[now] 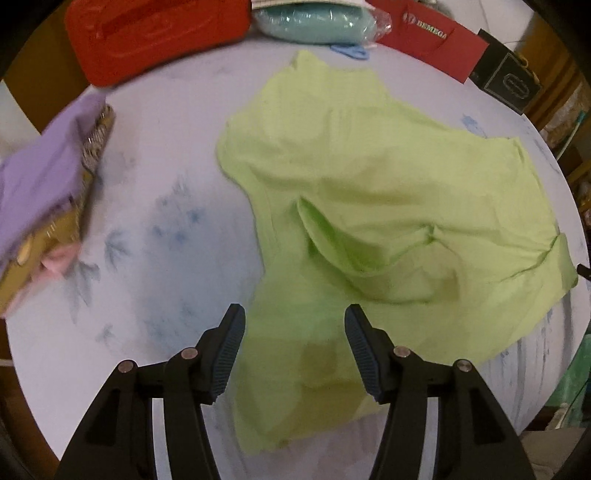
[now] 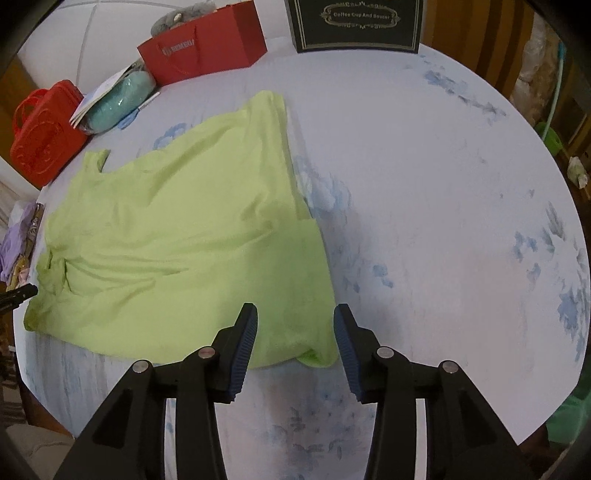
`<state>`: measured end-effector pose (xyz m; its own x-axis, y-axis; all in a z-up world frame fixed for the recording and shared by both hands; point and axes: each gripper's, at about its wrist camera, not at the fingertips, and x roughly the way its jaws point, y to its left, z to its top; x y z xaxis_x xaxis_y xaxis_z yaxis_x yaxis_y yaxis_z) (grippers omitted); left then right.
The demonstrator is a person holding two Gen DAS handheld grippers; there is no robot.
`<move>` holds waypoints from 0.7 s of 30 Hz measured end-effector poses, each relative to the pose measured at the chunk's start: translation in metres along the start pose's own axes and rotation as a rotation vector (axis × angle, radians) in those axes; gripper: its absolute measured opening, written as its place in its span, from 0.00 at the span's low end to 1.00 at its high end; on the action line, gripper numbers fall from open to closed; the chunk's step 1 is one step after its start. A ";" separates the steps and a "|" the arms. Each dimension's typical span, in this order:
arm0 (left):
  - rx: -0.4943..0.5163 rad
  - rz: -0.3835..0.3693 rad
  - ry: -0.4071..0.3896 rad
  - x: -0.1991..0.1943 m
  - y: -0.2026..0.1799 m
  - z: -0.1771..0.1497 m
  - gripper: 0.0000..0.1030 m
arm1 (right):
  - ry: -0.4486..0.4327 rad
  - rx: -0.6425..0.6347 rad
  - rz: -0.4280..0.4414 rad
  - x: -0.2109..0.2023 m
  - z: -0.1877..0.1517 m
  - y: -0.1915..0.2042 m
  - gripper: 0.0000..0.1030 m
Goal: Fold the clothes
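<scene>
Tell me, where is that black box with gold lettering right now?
In the right wrist view, the black box stands at the table's far edge, just right of the red paper bag.

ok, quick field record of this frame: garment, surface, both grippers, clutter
garment: lime green shirt, spread out, wrinkled, not yet folded
surface: round table with pale blue floral cloth
left gripper: open, over the shirt's near edge, holding nothing
right gripper: open, at the shirt's near corner, holding nothing
clutter: red bag, black box, red case, lilac cloth pile
</scene>
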<state>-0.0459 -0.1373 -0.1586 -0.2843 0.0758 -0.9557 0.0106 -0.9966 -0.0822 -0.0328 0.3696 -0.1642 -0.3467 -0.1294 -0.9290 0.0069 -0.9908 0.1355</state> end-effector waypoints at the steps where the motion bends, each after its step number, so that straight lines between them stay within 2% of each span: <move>1: -0.004 0.000 0.003 0.000 0.000 -0.002 0.53 | 0.004 0.003 -0.001 0.002 -0.001 -0.001 0.42; 2: -0.007 -0.001 0.006 0.000 0.000 -0.004 0.44 | 0.005 0.007 0.003 0.003 0.000 -0.002 0.42; 4: -0.014 -0.001 0.013 0.000 0.001 -0.007 0.35 | 0.006 0.016 0.011 0.007 0.001 -0.003 0.45; 6: -0.021 -0.002 0.019 0.000 0.001 -0.011 0.35 | 0.003 0.019 0.024 0.010 0.003 -0.003 0.54; 12: -0.028 0.005 0.034 0.001 0.000 -0.019 0.35 | 0.005 -0.019 0.029 0.018 0.013 0.006 0.55; 15: -0.024 0.031 0.036 0.007 0.001 -0.019 0.23 | 0.008 -0.017 0.014 0.026 0.017 0.005 0.55; 16: -0.028 0.036 0.036 0.006 0.001 -0.018 0.08 | 0.008 -0.020 0.009 0.029 0.018 0.005 0.55; 17: -0.036 0.042 0.035 0.005 0.002 -0.019 0.03 | 0.009 -0.025 0.004 0.032 0.020 0.006 0.55; 18: -0.044 0.049 0.035 0.004 0.003 -0.019 0.02 | 0.022 -0.034 -0.002 0.036 0.020 0.007 0.42; 19: -0.050 0.054 0.033 0.001 0.005 -0.020 0.01 | 0.033 -0.045 -0.005 0.038 0.021 0.008 0.11; 21: -0.056 0.057 0.017 -0.011 0.009 -0.026 0.01 | 0.030 -0.057 0.000 0.033 0.018 0.011 0.08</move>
<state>-0.0181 -0.1464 -0.1566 -0.2651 0.0200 -0.9640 0.0803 -0.9959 -0.0427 -0.0616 0.3551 -0.1874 -0.3187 -0.1302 -0.9389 0.0605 -0.9913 0.1169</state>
